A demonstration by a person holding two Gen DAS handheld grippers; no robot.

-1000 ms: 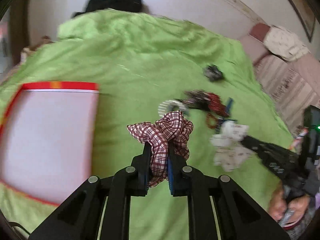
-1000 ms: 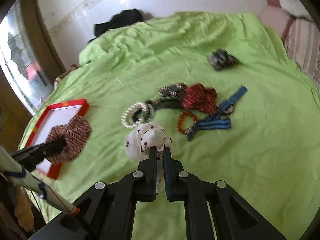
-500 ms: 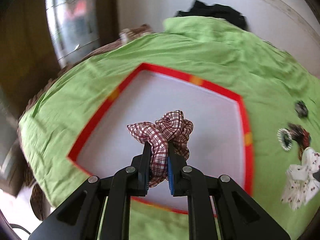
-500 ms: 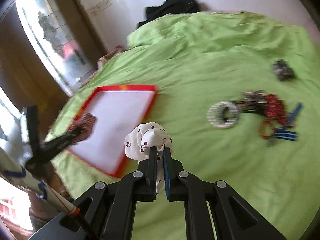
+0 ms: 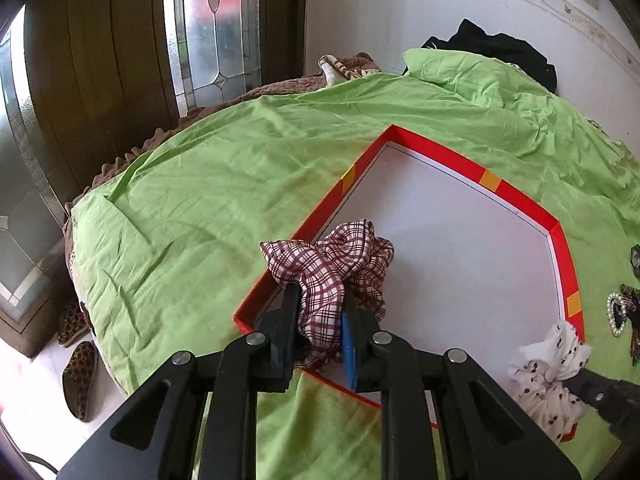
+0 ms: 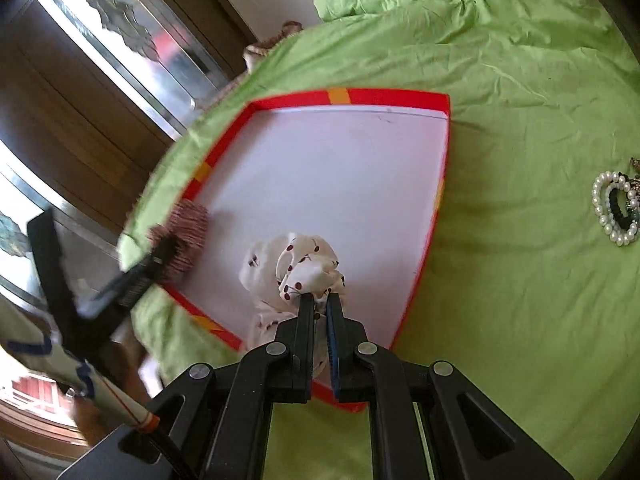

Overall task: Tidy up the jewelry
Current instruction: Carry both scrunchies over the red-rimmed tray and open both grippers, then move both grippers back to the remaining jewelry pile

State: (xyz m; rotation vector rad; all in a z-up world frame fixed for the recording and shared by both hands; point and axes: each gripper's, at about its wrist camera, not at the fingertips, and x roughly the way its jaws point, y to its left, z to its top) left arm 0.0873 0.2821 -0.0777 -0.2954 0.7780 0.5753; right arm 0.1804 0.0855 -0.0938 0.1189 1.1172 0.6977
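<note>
We note left tongs (image 5: 320, 312) clamped on plaid scrunchie (image 5: 332, 256), right tongs (image 6: 318, 312) on cherry-print scrunchie (image 6: 296, 264), over red tray (image 6: 360, 98). Both soft, light; we judge bunched-fabric grip best.

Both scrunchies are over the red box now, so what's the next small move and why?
Probably lower and open both grippers: the plaid scrunchie in the left gripper and the cherry-print scrunchie in the right gripper hang over the box.
</note>
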